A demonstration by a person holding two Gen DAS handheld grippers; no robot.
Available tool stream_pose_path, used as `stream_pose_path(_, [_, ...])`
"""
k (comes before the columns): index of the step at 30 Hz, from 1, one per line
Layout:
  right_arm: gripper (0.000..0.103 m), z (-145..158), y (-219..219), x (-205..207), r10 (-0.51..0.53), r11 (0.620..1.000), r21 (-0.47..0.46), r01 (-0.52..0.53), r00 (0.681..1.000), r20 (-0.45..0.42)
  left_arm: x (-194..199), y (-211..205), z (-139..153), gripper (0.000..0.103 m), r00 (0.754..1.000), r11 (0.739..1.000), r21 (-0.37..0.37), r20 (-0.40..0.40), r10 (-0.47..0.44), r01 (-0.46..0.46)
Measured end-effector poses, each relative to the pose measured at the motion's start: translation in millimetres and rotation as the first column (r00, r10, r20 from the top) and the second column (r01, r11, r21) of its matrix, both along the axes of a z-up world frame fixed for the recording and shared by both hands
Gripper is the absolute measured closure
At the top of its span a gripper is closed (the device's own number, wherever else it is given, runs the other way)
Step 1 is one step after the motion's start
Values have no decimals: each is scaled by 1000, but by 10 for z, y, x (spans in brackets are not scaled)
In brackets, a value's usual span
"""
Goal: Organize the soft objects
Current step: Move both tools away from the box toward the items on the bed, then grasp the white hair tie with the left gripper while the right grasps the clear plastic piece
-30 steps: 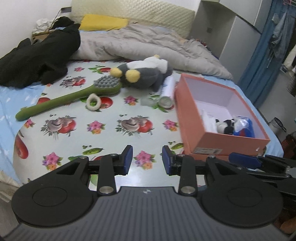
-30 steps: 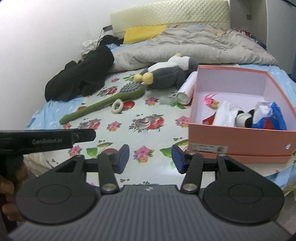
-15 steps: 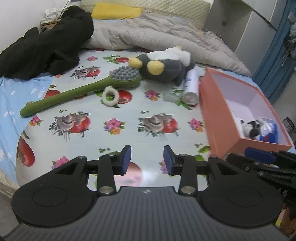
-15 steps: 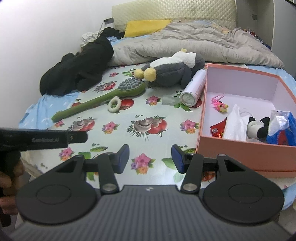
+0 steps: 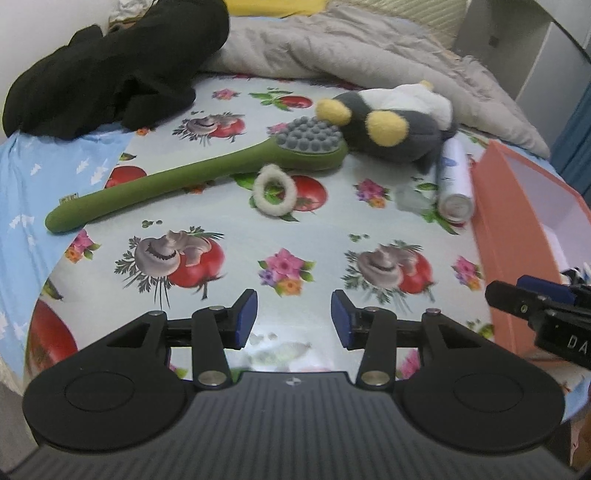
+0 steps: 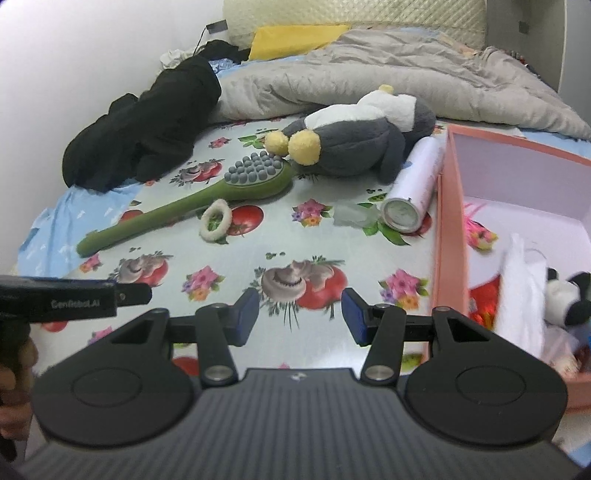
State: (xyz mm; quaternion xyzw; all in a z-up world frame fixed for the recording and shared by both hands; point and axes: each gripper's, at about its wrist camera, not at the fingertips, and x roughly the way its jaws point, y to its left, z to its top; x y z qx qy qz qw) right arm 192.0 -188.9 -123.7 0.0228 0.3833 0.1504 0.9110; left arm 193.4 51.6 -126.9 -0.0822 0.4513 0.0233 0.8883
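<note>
black clothes (image 6: 144,125) heaped at the bed's far left edge, rumpled grey duvet (image 6: 388,85) across the far end, yellow pillow (image 6: 295,38) behind it, fruit-print sheet (image 5: 295,236) covering the near part, padded cream headboard (image 6: 354,16)

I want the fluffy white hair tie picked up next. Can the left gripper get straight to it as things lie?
Probably yes. The hair tie lies alone on the tablecloth, just clear of the green brush, and nothing sits between it and the left gripper, whose empty jaws are opening.

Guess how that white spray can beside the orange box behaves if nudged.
The spray can lies on its side, so it probably rolls sideways, though the orange box likely stops it. Its smooth round wall may slip in a pinch.
</note>
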Motion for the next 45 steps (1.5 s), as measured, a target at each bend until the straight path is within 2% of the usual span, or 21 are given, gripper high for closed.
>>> stream_pose_path(11, [51, -362, 236, 884, -11, 999, -42, 11, 1000, -8, 789, 252, -387, 53, 998, 999, -2, -21, 53, -53])
stream_pose_path(14, [51, -475, 308, 1107, -12, 997, -70, 12, 1000, 3, 995, 268, -483, 50, 998, 998, -7, -15, 60, -60])
stream_pose_path(16, [52, -536, 341, 1238, -11, 996, -87, 12, 1000, 12, 1118, 255, -540, 45, 998, 998, 2, -13, 67, -67])
stream_pose_path(21, [53, -673, 418, 1534, -9, 986, -165, 18, 999, 51, 1381, 227, -686, 44, 997, 998, 3, -12, 70, -70])
stream_pose_path(25, [54, -784, 452, 1741, -15, 979, -205, 25, 999, 50, 1526, 209, -783, 44, 997, 997, 10, -8, 78, -78])
stream_pose_path(29, [62, -931, 484, 1863, -25, 971, -237, 26, 1000, 7, 1630, 199, -858, 44, 997, 997, 19, -9, 74, -74])
stream_pose_path(31, [72, -973, 485, 1871, -32, 967, -255, 31, 999, 0, 1660, 208, -884, 44, 997, 997, 16, -12, 73, -73])
stream_pose_path(38, [79, -927, 432, 1862, -54, 972, -231, 52, 999, -2, 1688, 209, -927, 44, 997, 997, 17, -7, 75, -74])
stream_pose_path(41, [81, -881, 428, 1860, -49, 974, -223, 48, 999, 0, 1682, 189, -927, 48, 997, 997, 15, -4, 72, -72])
stream_pose_path(44, [83, -843, 432, 1834, -41, 975, -218, 41, 999, 5, 1678, 159, -925, 64, 998, 998, 2, -3, 66, -66])
stream_pose_path(45, [83, -830, 436, 1818, -36, 975, -219, 37, 999, 9, 1677, 145, -925, 72, 998, 998, 0, -5, 62, -62])
